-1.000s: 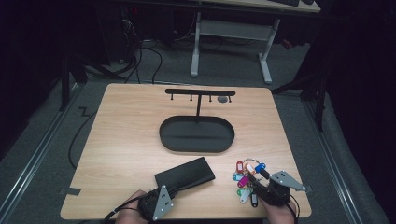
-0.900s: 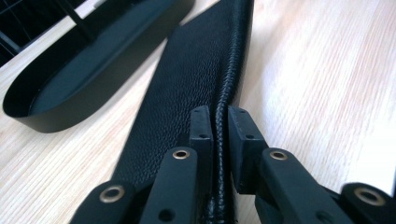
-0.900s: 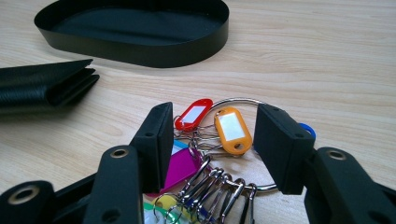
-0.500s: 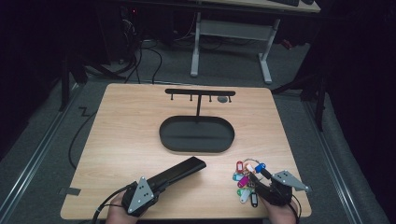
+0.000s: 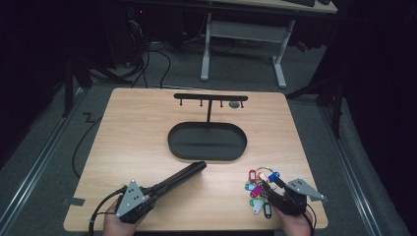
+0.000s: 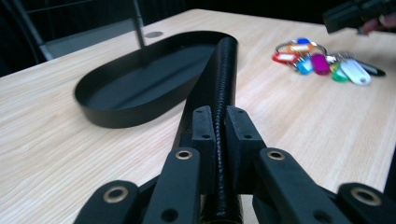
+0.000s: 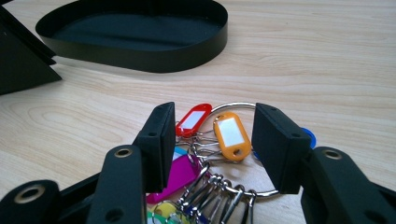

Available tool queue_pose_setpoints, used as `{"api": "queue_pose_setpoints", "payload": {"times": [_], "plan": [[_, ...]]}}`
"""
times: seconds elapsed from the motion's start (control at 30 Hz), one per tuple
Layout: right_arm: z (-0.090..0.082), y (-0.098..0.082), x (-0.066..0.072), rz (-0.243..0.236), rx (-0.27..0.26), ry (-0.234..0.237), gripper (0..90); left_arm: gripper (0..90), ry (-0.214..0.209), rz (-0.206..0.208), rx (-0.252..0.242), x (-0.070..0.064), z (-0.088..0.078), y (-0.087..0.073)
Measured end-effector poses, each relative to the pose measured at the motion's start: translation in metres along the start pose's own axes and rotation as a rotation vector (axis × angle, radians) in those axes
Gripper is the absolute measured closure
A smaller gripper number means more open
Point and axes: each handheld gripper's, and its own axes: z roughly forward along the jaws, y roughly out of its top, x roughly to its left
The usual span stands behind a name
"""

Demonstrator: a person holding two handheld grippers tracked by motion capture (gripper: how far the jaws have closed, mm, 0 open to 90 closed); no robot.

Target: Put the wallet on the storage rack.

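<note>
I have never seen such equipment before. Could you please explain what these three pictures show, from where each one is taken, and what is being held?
A person sits at a wooden table and holds a hand-operated gripper in each hand. One picture looks down from above; the other two come from small cameras riding on the grippers, looking along their black jaws.

The left gripper is shut on a flat black case, gripping it by its edge so that it is lifted and points toward the black oval tray. Behind the tray stands a black rack with hooks.

The right gripper has its jaws open over a ring of keys with coloured tags lying on the table; it is not pressing on them.
</note>
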Motion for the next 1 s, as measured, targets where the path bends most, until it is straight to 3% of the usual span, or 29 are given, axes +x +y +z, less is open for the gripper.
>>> {"api": "queue_pose_setpoints", "payload": {"times": [0.17,0.3,0.43,0.5,0.57,0.73,1.0], "plan": [[0.005,0.004,0.003,-0.011,-0.009,0.012,50.3,83.2,0.026,-0.065,-0.029,0.012,-0.018,-0.002],[0.011,0.008,0.006,-0.012,-0.011,0.028,50.6,83.3,0.042,-0.082,-0.038,0.015,-0.028,-0.004],[0.018,0.013,0.01,-0.027,-0.009,0.04,50.6,83.3,0.044,-0.108,-0.021,0.018,-0.031,-0.008],[0.021,0.014,0.012,-0.032,-0.007,0.047,50.6,83.1,0.03,-0.126,0.011,0.021,-0.029,-0.011],[0.024,0.015,0.013,-0.037,-0.003,0.052,50.5,83.0,0.013,-0.157,0.01,0.026,-0.029,-0.015],[0.028,0.016,0.015,-0.046,-0.002,0.063,50.2,82.2,0.026,-0.176,0.008,0.03,-0.031,-0.018],[0.027,0.016,0.014,-0.041,0.0,0.06,49.7,80.3,-0.005,-0.176,0.016,0.034,-0.031,-0.019]]}}
